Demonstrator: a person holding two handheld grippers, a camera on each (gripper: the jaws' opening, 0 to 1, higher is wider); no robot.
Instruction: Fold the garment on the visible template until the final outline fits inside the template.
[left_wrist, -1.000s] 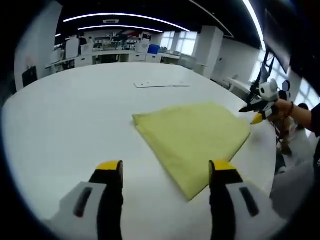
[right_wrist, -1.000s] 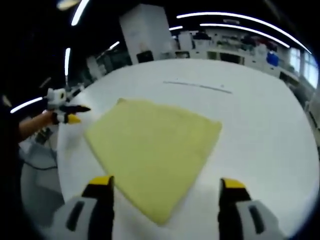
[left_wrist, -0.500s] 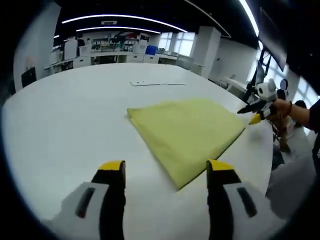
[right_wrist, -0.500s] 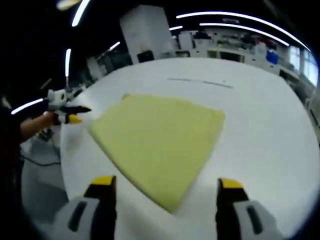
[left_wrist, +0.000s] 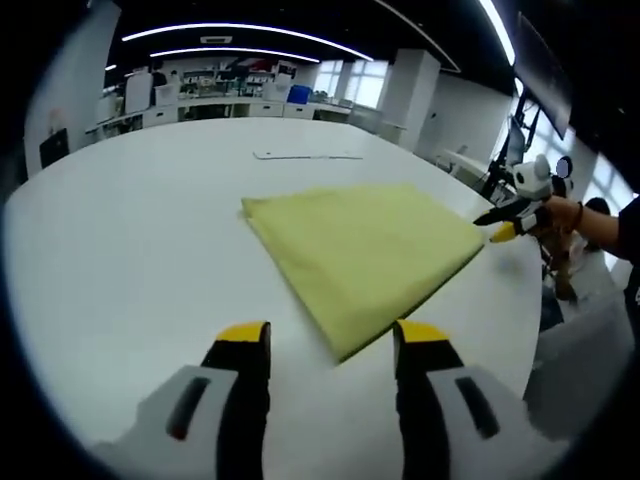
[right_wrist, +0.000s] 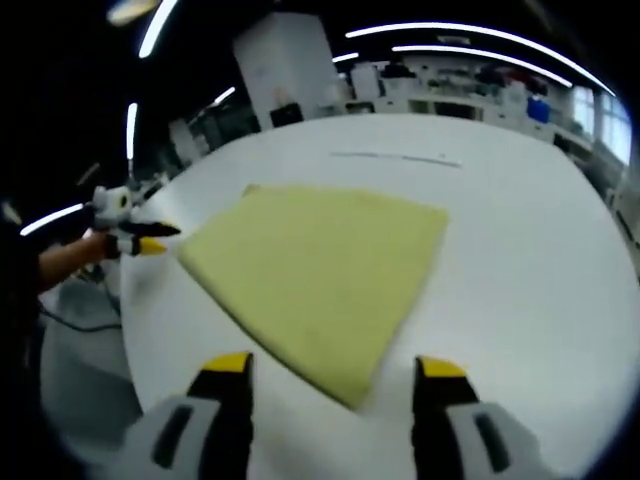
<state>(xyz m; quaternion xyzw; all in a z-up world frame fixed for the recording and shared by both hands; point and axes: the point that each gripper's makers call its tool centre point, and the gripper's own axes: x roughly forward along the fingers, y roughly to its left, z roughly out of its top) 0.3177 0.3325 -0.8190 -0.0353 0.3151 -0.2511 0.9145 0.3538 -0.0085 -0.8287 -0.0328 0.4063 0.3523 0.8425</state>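
While I hold both claws low over the white table (left_wrist: 120, 240), the yellow garment (left_wrist: 360, 250) lies folded flat in a four-sided shape near the table's near edge. In the left gripper view my left gripper (left_wrist: 330, 345) stands with jaws apart and nothing between them, the cloth's nearest corner just beyond the tips. My right gripper (left_wrist: 498, 226) shows at the right, off the cloth's far corner, near the table rim. In the right gripper view my right gripper (right_wrist: 338, 368) is likewise spread and empty, the cloth's corner pointing between the jaws. Bare tabletop runs wide to the far side, where a thin pale sheet (left_wrist: 305, 156) lies flat, well apart from the cloth.
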